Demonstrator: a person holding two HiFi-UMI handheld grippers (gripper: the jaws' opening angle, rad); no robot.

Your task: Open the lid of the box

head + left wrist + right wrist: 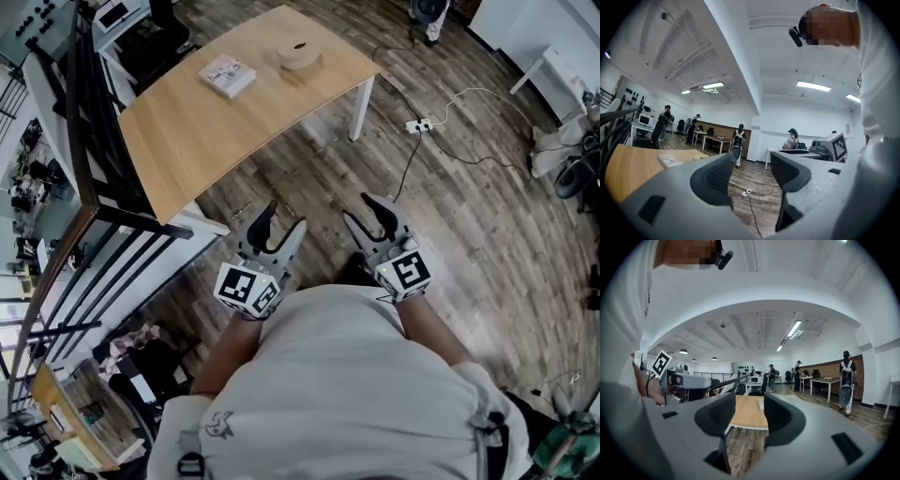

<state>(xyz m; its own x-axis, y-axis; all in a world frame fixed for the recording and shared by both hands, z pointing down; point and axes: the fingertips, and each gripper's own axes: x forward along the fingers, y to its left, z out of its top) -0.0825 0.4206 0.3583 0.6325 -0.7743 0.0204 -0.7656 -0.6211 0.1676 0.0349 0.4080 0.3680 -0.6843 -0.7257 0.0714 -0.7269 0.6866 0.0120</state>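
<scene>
Left gripper (283, 220) and right gripper (364, 211) both gape wide and empty, well short of the table (234, 131) ahead; opening the lid looks yet to begin.

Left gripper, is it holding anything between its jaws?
No, the left gripper has jaws apart, with only the wood floor showing between them.

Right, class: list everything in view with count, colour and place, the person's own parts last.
Round wooden box: one, beige, table's far end.
Flat rectangular pack: one, white, left of that box.
Wooden table, white legs: one, light brown, ahead.
Power strip: one, white, floor right of table.
Metal railing: one, black, left of table.
Plank floor: one, brown, underneath.
Left hand-held gripper, right hand-held gripper: two, grey-black, open, empty.
</scene>
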